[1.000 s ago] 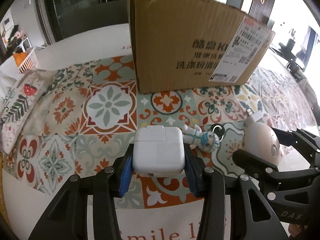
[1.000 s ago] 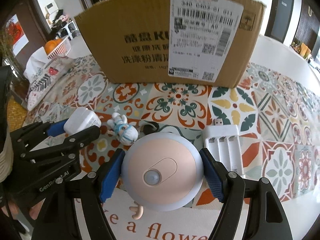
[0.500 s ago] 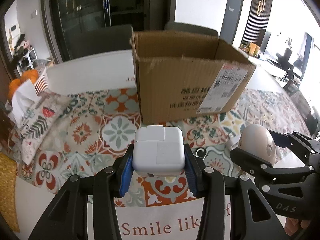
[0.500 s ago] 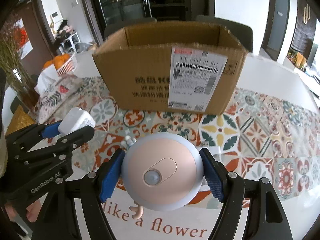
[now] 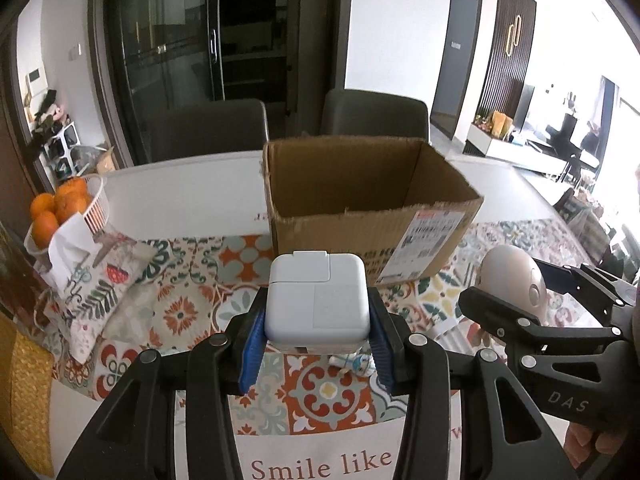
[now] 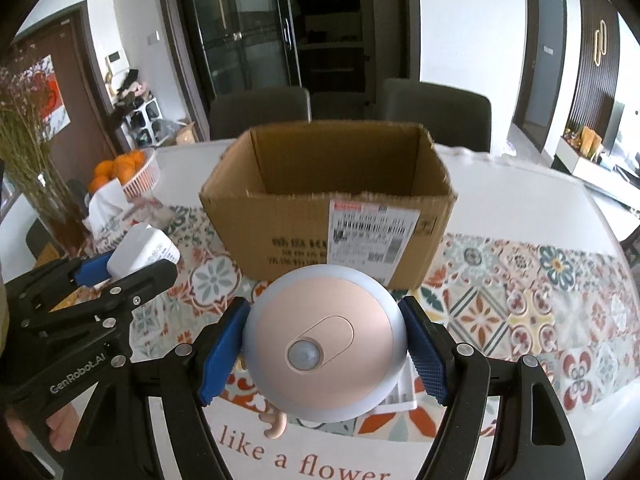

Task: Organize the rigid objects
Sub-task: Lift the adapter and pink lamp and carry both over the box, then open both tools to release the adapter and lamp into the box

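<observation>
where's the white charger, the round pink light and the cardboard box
white square plastic charger (image 5: 318, 300), left wrist view, middle of its top face
round pink sensor light with silver rim (image 6: 324, 328), right wrist view, centre of its pink face
open brown cardboard box (image 6: 280, 228), right wrist view, its front wall

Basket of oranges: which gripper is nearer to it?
Left. The left gripper, holding the white charger, sits on the basket of oranges' side; the right gripper, holding the round pink light, is beyond it.

Basket of oranges (image 5: 60, 204), 2 chairs (image 5: 208, 128)
</observation>
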